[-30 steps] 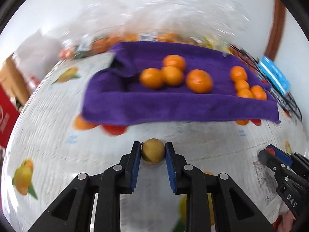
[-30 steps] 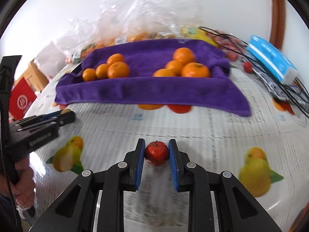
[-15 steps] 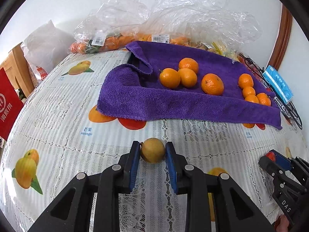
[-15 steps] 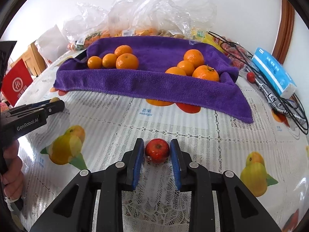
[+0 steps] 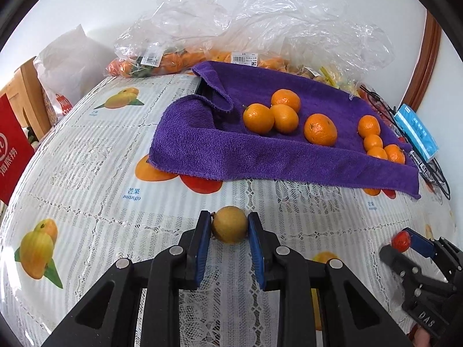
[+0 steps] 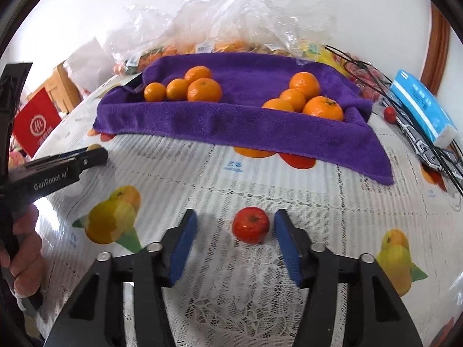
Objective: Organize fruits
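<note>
The left gripper has its jaws closed on a small brownish-yellow fruit, which sits between the two blue pads and touches both. It is held low, close over the table, and it points toward the purple towel.

The jaws of the right gripper stand wide apart. A small red fruit rests on the table between them, nearer to the right pad, and neither pad touches it. This gripper is also low and level and faces the towel from the front. In the right wrist view the left gripper appears at the left edge, with the person's hand wrapped around its handle.

Farther out, the towel lies spread on the fruit-printed tablecloth, with its near edge hanging flat on the table. On the towel are two groups of oranges, one at the left and one at the right, well apart. Behind the towel are clear plastic bags with more fruit inside. A blue box lies on the right side of the table, beside some black cables.
</note>
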`<action>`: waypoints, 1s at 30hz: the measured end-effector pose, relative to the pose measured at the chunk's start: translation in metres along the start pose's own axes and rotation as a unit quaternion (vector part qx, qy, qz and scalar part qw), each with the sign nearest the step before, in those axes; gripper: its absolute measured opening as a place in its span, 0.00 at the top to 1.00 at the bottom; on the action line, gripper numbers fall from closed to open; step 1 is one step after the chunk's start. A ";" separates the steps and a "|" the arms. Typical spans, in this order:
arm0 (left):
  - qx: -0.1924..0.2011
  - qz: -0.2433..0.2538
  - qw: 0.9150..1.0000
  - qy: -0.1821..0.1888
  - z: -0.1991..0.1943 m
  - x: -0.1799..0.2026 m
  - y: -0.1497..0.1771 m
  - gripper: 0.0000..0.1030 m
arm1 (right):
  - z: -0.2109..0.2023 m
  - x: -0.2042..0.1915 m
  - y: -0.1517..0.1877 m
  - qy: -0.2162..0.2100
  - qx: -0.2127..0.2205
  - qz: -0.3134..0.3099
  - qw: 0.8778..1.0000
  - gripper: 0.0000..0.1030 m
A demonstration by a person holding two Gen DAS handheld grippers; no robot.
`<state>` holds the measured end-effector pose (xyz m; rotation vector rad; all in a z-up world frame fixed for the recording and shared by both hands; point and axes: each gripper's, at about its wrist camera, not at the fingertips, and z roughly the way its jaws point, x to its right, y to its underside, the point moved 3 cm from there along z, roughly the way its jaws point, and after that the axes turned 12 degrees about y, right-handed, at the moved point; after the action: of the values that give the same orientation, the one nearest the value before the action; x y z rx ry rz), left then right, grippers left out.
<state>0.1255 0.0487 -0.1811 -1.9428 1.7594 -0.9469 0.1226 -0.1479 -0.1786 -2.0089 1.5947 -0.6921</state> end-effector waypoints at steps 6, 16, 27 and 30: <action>-0.001 0.005 1.000 -0.008 0.000 0.001 0.000 0.77 | 0.000 0.004 -0.001 0.013 0.001 0.012 1.000 0.75; -0.015 -0.015 0.999 0.039 -0.011 0.008 -0.010 0.77 | -0.010 0.001 0.000 0.030 0.015 0.004 0.999 0.76; 0.006 0.004 0.998 0.067 -0.040 0.029 -0.041 0.77 | -0.044 0.004 -0.021 0.034 0.052 -0.002 0.998 0.76; 0.012 0.006 0.997 0.069 -0.048 0.029 -0.049 0.77 | -0.049 0.006 -0.031 0.027 0.056 0.009 0.998 0.76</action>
<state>0.1288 0.0368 -0.1074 -1.8912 1.8235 -1.1178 0.1140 -0.1502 -0.1209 -1.9068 1.5665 -0.8168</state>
